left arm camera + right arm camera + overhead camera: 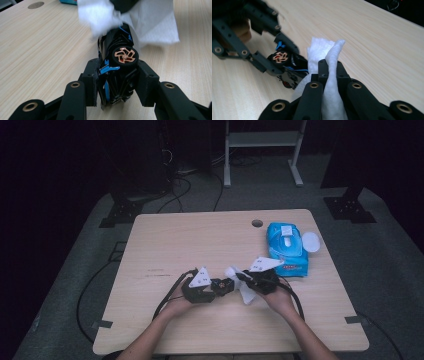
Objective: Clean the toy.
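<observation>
Left hand-held gripper [214, 287] low over the counter [165, 245], left of the toy car, jaws clamped on the car's body from both sides. Seen in the left gripper view [117, 82] with the car pinched between the two black pads, one copper-spoked wheel facing up toward the camera. Seen again in the right gripper view [265, 56] at upper left, a hand behind it.

Toy car [223, 285], black with blue trim, held just above the counter near the front middle, between the two grippers. Nose of the car [117, 62] pointing away toward the wipe and touching it. In the right gripper view the car [289, 63] lies just left of the wipe, wheel turned to the camera.

White wipe [243, 287] right of the car, pressed against the car's far end, loose corners hanging down toward the counter. Draped over the car's front in the left gripper view [155, 22]. Folded upright in the right gripper view [332, 80].

Right hand-held gripper [252, 281] right of the car, jaws shut tight on the wipe; in its own view [331, 72] the folded cloth sandwiched between the two pads.

Blue pack of wipes [286, 249] farther right of the car, toward the counter's back right, lid flipped open, well apart from both grippers.
</observation>
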Tool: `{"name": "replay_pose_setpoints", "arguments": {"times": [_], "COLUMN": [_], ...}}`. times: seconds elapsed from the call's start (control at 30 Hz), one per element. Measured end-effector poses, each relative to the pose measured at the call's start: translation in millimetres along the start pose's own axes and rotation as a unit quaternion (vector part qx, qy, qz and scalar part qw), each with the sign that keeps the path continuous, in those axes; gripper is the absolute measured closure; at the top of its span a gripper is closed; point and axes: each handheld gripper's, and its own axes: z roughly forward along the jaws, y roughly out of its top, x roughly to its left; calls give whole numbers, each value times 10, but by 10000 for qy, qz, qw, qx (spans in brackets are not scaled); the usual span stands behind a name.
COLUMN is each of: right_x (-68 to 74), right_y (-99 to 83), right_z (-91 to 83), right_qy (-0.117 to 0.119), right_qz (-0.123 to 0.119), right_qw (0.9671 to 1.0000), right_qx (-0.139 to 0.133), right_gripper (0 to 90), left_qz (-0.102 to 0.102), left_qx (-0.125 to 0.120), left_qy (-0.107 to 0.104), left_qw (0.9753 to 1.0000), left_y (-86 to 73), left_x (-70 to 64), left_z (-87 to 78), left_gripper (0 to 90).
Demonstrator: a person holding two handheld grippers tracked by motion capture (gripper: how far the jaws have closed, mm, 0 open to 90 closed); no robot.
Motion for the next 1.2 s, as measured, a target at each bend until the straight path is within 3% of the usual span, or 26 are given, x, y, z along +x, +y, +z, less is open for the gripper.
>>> {"name": "replay_pose_setpoints", "arguments": {"times": [0.03,0.07,0.2,0.27,0.73,0.87,0.97,1.03,1.13,1.2], "right_x": [-40,-66,-241,-269,-260,-103,28,71,57,16], "right_y": [-15,-21,-99,-112,-124,3,60,70,44,9], "right_z": [-32,-65,-173,-192,-172,-146,-79,-37,0,-5], "right_qy": [-89,-312,-419,-511,-367,-54,121,184,108,52], "right_qz": [78,-36,294,288,408,319,143,102,8,80], "right_qw": [9999,9995,9987,9983,9985,9992,9995,9996,9999,9999], "right_qx": [-20,56,-14,13,-22,-226,-245,-204,-68,-53], "right_gripper": [862,863,863,862,862,862,862,862,861,861], "left_qz": [4,1,-13,-3,20,-109,-109,-102,12,23], "left_qx": [9,9,-8,-3,91,-12,82,157,209,193], "left_qy": [4,-3,1,-10,-127,-70,-57,-85,-52,-50], "left_qw": [10000,10000,10000,10000,9999,9999,9999,9998,9998,9998], "left_y": [3,0,-9,-9,-47,8,30,32,30,30], "left_x": [0,3,11,13,78,84,71,67,51,48], "left_z": [0,-3,-11,-14,-117,-88,-33,1,18,17], "left_gripper": [581,581,582,582,571,463,440,450,571,574]}}
